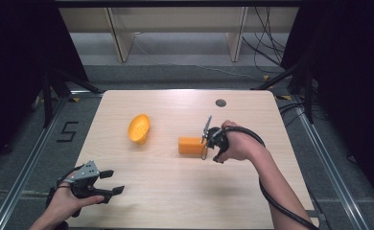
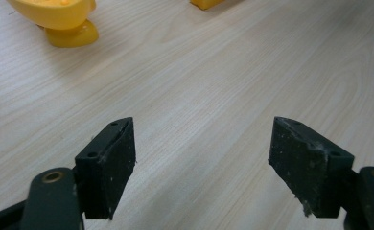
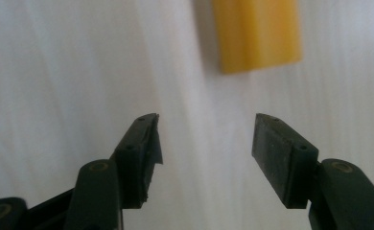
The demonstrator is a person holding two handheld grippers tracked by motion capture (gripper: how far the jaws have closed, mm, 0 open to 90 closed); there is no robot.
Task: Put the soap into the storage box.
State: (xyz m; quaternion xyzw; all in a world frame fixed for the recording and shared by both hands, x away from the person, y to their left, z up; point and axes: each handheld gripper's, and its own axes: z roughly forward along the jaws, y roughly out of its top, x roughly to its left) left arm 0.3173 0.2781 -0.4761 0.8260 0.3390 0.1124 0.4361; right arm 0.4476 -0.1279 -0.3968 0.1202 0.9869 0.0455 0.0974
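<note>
An orange block [image 1: 190,145] lies near the middle of the table. My right gripper [image 1: 207,143] hangs at its right end, tipped down toward the tabletop. In the right gripper view the right gripper [image 3: 204,143] stands open over bare wood, and the block [image 3: 257,33] lies just beyond the jaws, apart from them. A yellow-orange bowl-like thing [image 1: 139,128] rests tilted to the left of the block. My left gripper [image 1: 114,181] is open and empty at the near left of the table. In its own view the left gripper [image 2: 202,153] faces the bowl-like thing [image 2: 55,19] far ahead.
The light wooden table [image 1: 166,191] has a small round dark grommet [image 1: 220,102] near its far edge. A black cable [image 1: 271,196] trails from my right gripper along the forearm. Dark stands and cables flank the table on the floor.
</note>
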